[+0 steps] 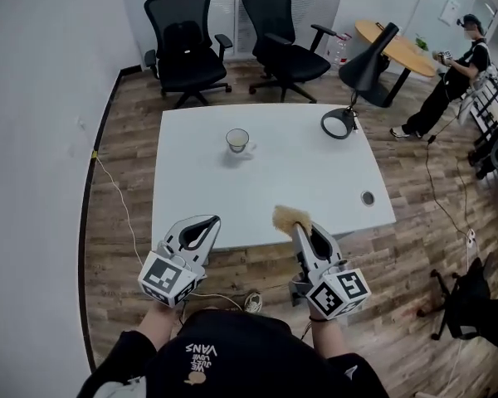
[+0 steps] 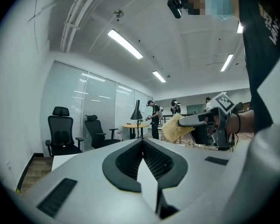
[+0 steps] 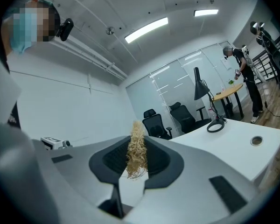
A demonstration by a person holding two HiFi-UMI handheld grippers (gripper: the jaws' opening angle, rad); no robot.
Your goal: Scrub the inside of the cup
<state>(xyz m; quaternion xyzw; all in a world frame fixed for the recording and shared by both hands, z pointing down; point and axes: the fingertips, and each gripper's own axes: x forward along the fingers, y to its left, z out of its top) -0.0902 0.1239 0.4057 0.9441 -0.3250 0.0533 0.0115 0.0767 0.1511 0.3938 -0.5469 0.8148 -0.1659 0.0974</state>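
The left gripper (image 1: pixel 209 222) is closed tight on nothing, and the right gripper (image 1: pixel 297 227) pinches a straw-coloured scrubber (image 1: pixel 287 215). The cup (image 1: pixel 237 141) stands upright on the table (image 1: pixel 315 181), well apart from the 2 grippers at its near edge.

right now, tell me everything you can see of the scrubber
The scrubber is a straw-yellow wad of coarse, tangled fibres. It stands upright, pinched between the shut fingers of the right gripper, a frayed tuft poking above them and loose strands hanging below. In the head view it juts past the fingertips, by the near edge of the white table, touching only the fingers and well short of the cup.
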